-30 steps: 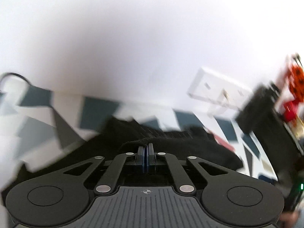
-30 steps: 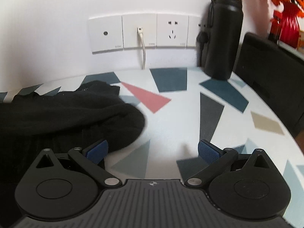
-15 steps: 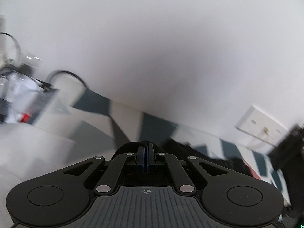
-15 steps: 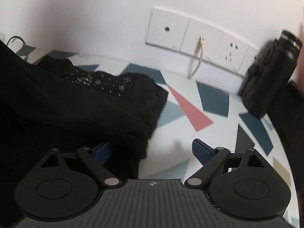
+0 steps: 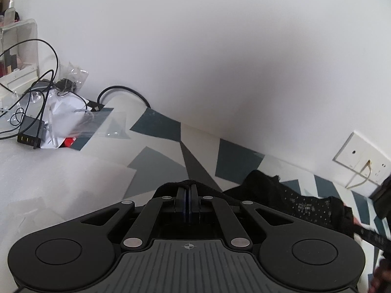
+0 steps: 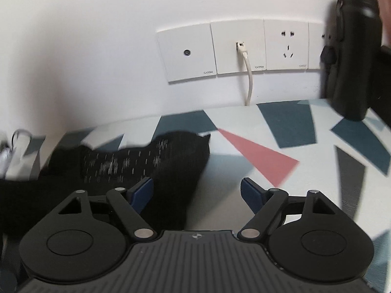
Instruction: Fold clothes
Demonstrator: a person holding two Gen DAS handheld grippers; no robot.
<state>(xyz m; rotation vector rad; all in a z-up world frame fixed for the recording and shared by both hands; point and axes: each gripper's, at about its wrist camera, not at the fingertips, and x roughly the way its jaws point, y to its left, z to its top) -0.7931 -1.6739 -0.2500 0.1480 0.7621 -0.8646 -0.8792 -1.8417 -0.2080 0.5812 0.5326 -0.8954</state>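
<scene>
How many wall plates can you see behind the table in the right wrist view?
4. Coax plate leftmost, data plate with a white cable plugged in, power socket, then a fourth plate mostly hidden by the black bottle. More may lie behind it.

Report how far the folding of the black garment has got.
Done: no finished fold shows; the black garment lies bunched on the patterned table. In hand: the left gripper is shut on its edge; the right gripper is closing, cloth between its pads. Left: spreading and folding.
</scene>
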